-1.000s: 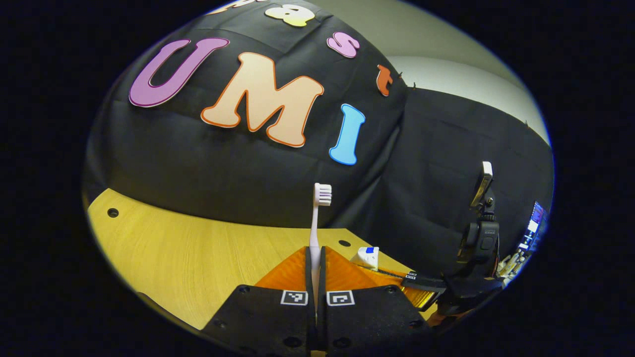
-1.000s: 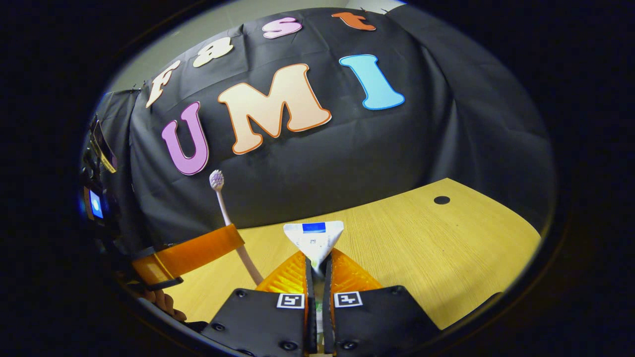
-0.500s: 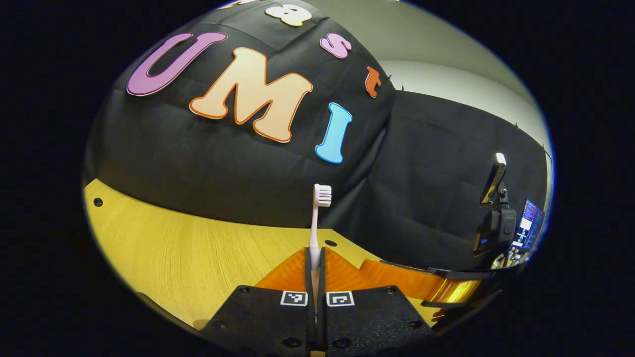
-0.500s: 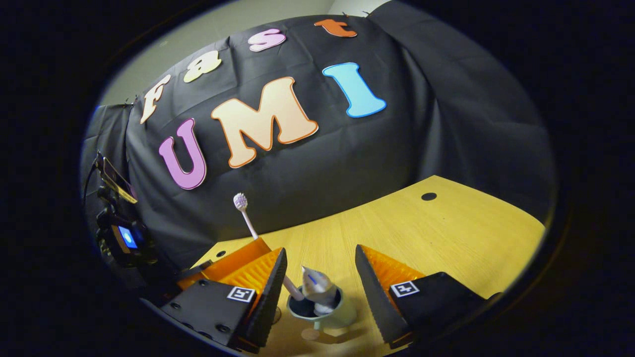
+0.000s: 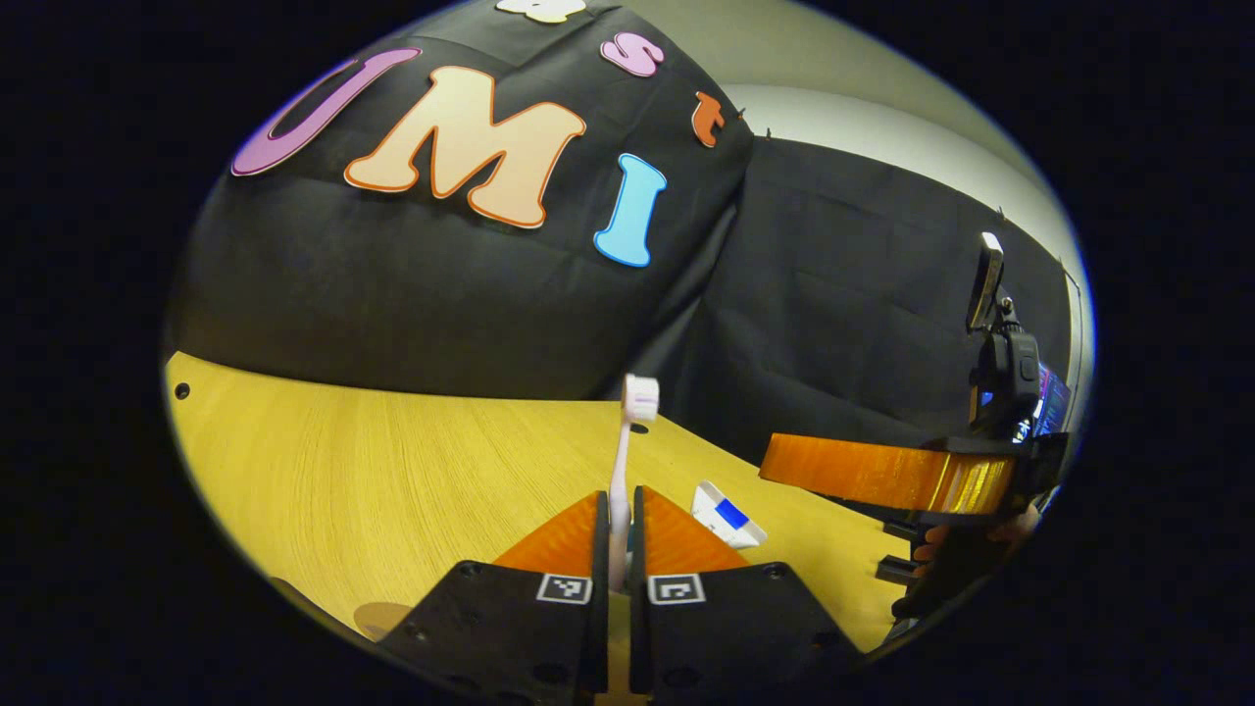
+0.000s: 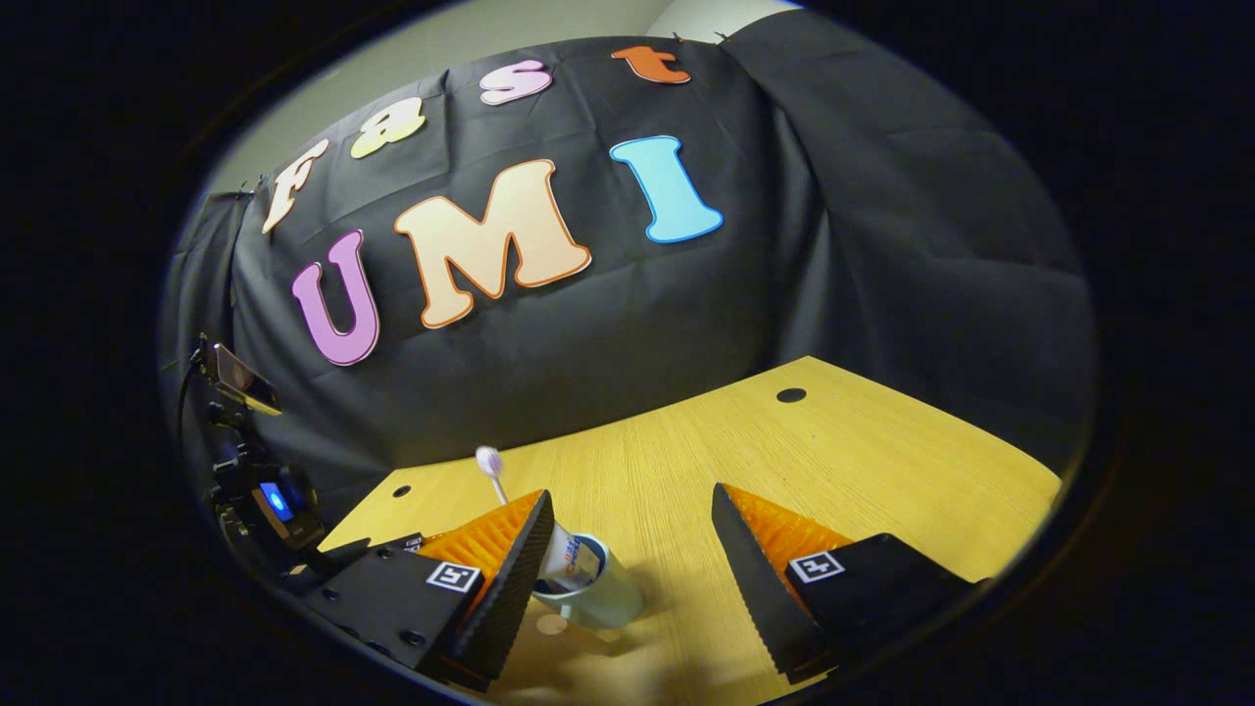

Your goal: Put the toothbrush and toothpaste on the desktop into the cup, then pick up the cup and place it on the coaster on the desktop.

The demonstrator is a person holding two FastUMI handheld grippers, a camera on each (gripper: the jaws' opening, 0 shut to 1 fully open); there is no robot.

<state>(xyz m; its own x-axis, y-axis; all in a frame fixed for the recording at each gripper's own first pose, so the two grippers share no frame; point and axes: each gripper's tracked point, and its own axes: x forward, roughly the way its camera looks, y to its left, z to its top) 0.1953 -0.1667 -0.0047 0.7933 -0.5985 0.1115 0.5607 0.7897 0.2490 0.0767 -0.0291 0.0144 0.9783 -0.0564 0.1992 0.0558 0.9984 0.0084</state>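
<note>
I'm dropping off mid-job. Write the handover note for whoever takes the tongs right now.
Left tongs: shut on the slim pale pink toothbrush, held upright.
Right tongs: open, empty, above the yellow wooden desktop.
White toothpaste tube with a blue patch: standing in the pale green cup, beside one finger of the right tongs.
Done: toothpaste in.
Left: release the toothbrush into the cup, then move the cup onto the coaster, which I cannot pick out for certain.

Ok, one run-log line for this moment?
left gripper: shut on toothbrush | right gripper: open | toothpaste: in cup | coaster: not reached
</note>
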